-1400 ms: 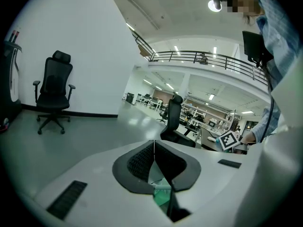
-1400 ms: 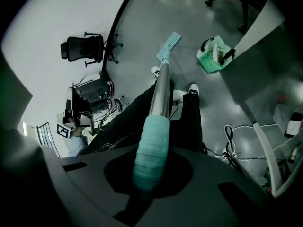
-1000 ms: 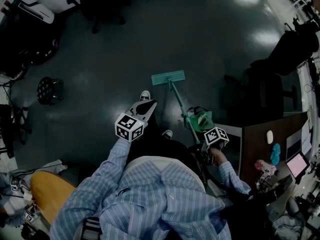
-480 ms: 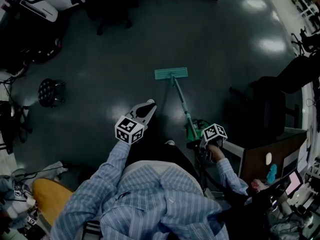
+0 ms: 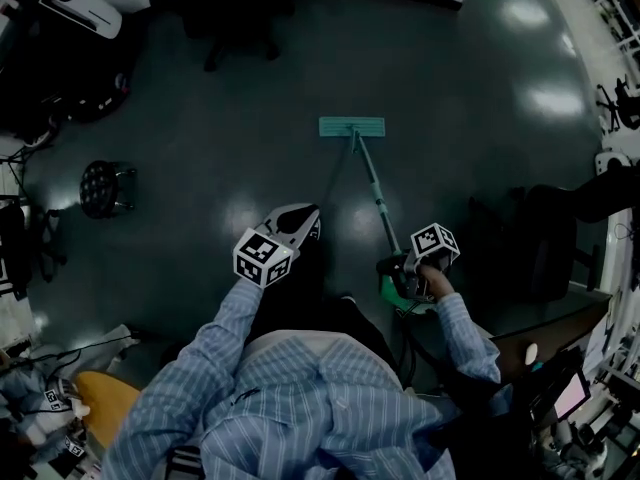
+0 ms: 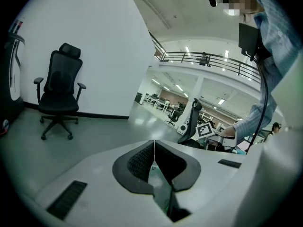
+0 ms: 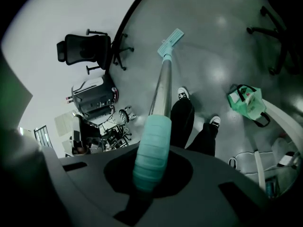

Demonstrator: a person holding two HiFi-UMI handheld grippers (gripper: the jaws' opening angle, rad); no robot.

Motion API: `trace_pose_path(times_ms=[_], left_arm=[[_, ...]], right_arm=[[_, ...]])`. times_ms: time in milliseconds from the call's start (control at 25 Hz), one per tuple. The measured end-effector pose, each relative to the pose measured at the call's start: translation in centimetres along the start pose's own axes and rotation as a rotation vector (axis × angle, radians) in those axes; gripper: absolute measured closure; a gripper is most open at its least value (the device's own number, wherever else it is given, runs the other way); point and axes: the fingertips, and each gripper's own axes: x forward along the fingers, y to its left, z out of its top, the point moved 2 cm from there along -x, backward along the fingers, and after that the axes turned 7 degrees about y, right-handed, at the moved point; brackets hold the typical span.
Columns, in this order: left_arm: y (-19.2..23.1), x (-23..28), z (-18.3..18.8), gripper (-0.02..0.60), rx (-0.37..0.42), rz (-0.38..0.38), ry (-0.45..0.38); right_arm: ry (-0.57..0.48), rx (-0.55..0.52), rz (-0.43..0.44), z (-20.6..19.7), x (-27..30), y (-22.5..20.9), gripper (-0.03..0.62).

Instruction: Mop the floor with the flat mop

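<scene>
**Pushed the flat mop out with one gripper**

Clamped the right gripper [image 5: 398,268] round the teal grip [image 7: 151,150] at the top of the flat mop's handle [image 5: 372,183], jaws closed on it from both sides. Laid the mop head [image 5: 352,126] flat on the dark floor [image 5: 200,148], ahead of the shoes and well out from the body. Carried the left gripper [image 5: 303,218] clenched on nothing, jaws pressed together, off to the left of the handle and apart from it.

Called, by the look of it, for a steady push along the line of the handle, with enough downward lean to hold the whole pad against the floor rather than tip it onto one edge. Needed a firm clamp as well, with only one gripper steering so long a handle. Risked a twisting or wandering head otherwise. Might have gained control by setting the idle left gripper lower on the handle.

Against the views from a second and half a second before: found the mop head farther from the feet, with more of the handle stretched out ahead. Stood farther from the desk at the right, by now nearly out of the head view. Found the green bag [image 5: 398,292] just under the right gripper, no longer beside it. Showed no change in either grip.
</scene>
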Motion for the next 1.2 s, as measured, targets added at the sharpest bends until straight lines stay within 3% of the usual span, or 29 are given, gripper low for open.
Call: trace_pose_path(times_ms=[440,1000,1200], left_arm=[[9.3,2.2,3.2,0.575,-0.006,-0.02,0.019],[13.8,4.8,2.6,0.575,-0.087,-0.023,0.033],[16.0,5.6,2.7,0.575,-0.078,-0.007,0.028]], right_arm=[[-0.024,-0.031,-0.048,16.2,-0.9,9.3,0.585],[-0.06,-0.057,-0.101,33.7,-2.6,17.4,0.585],[-0.09,-0.061,-0.096,39.6,-3.6,20.5,0.585]])
